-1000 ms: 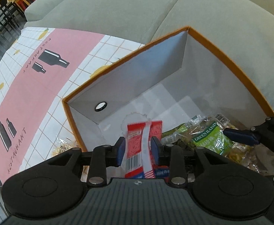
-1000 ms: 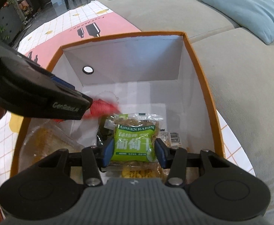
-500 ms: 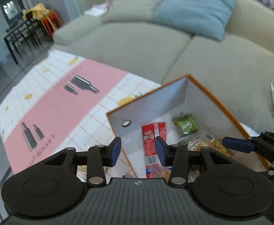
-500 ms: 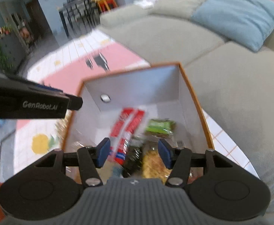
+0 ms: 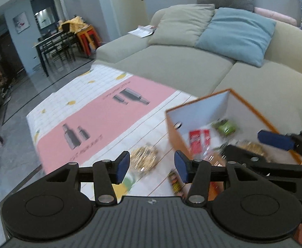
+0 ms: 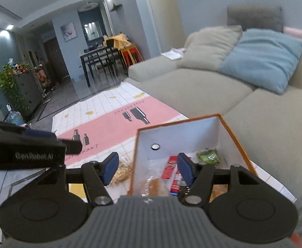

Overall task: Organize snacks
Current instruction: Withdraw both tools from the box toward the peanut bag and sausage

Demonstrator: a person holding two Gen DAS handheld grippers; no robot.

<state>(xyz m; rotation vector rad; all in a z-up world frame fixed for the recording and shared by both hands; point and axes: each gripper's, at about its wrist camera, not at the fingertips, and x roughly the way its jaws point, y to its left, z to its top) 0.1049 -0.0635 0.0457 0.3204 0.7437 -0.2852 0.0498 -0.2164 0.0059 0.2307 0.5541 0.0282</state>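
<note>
While the left gripper is opening on nothing and the right gripper gapes empty, the crinkly snack bag looks light, crushable; pinch its edge.

We record that a second ago the left gripper was closed on the red snack packet inside the orange box. Its jaws are now opening, with nothing between the fingers, and the packet lies in the box. The right gripper had gripped the green raisin packet; it has since let go, and that packet rests at the far end of the box. Both grippers have risen and drawn back from the box, so the sofa and the room beyond have come into view.
</note>
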